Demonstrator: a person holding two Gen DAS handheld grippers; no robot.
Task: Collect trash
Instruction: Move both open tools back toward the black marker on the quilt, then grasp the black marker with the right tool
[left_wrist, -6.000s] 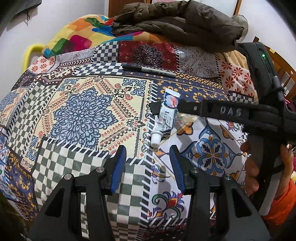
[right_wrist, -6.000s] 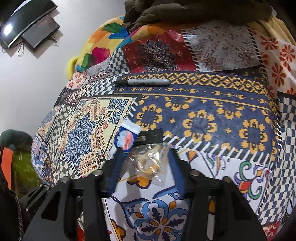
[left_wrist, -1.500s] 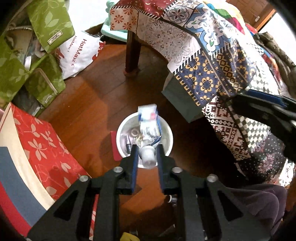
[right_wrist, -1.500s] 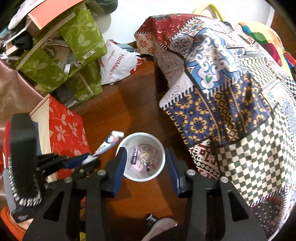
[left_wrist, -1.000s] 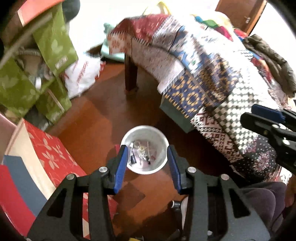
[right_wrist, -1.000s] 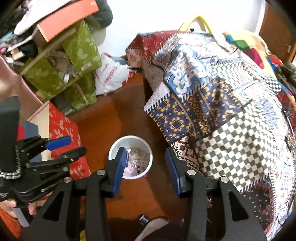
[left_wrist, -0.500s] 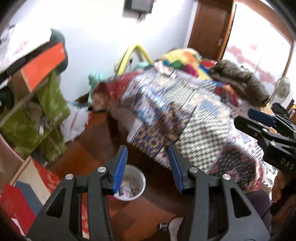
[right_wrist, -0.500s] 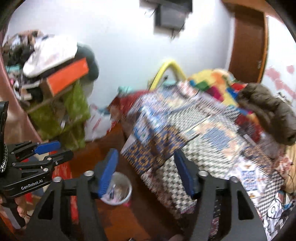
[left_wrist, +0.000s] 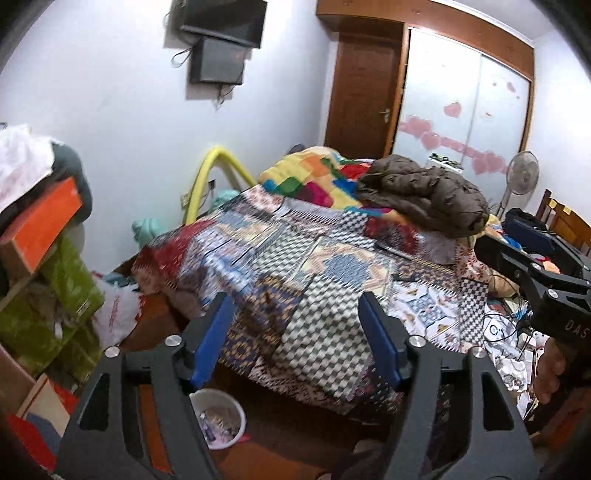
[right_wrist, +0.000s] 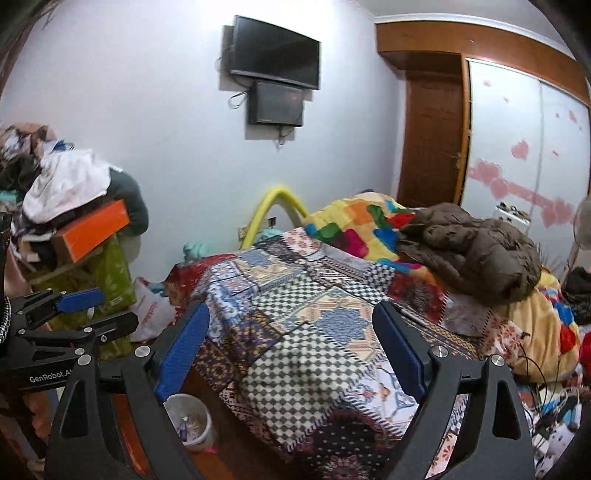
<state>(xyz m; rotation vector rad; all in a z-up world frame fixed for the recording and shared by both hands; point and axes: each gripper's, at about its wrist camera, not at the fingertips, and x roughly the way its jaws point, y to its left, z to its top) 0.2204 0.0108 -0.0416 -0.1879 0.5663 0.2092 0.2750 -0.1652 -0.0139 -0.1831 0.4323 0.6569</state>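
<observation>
The left claw (left_wrist: 295, 317) is held released, its blue-padded fingers (left_wrist: 214, 336) spread wide with nothing between them, and it is pointed across the room at the bed (left_wrist: 317, 295). The right claw (right_wrist: 291, 343) is likewise spread apart and empty, aimed at the same bed. In the left wrist view, the white trash bin (left_wrist: 218, 417) is seen on the wooden floor (left_wrist: 273, 435) at about 7 o'clock, just below the left finger and near the foot of the bed; small pieces of rubbish are seen lying inside it, too small to be told apart. In the right wrist view, the bin is found at 7 o'clock as well, under the left finger, with the other claw visible at 9 o'clock. Further out, the bed is covered by a patchwork blanket (right_wrist: 317, 325), and a dark marker (left_wrist: 393, 251) is seen lying on it toward 2 o'clock in the left wrist view. A brown jacket (right_wrist: 476, 251) is piled at the far side of the bed, against a bright block-coloured quilt (right_wrist: 354, 225). At 9 o'clock, green bags (left_wrist: 70, 280) and an orange box (right_wrist: 92, 229) are stacked, with a white plastic bag (left_wrist: 114, 317) beside them on the floor. A television (right_wrist: 273, 51) is mounted on the wall at 12 o'clock, and a wooden door (right_wrist: 432, 144) is seen at 1 o'clock. A standing fan (left_wrist: 521, 173) is placed at 2 o'clock.
</observation>
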